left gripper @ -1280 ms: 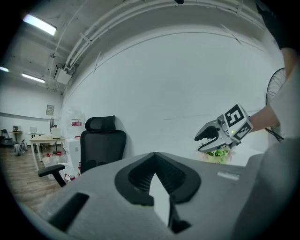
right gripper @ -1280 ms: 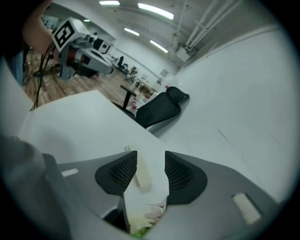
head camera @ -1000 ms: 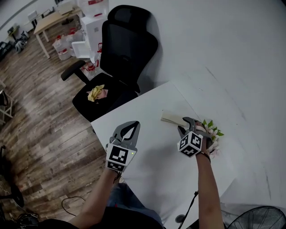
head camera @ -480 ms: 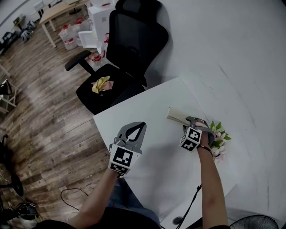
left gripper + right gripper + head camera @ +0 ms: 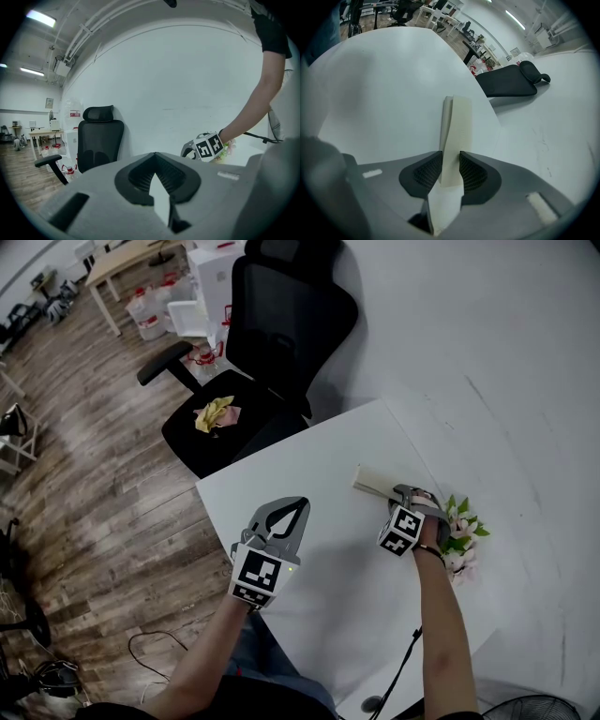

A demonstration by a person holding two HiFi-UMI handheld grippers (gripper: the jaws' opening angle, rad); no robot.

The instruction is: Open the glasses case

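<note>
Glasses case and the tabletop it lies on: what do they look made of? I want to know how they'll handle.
Glasses case: cream and matte with a faintly grained face, so probably leatherette or textured plastic over a stiff shell. The pictures do not show which. Table: a smooth white top with a soft sheen and a crisp edge, likely laminate or painted board.

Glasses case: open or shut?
Shut: the case lies as one flat slab, only a seam along its side. The right gripper has just been closing its fingers on the near end.
</note>
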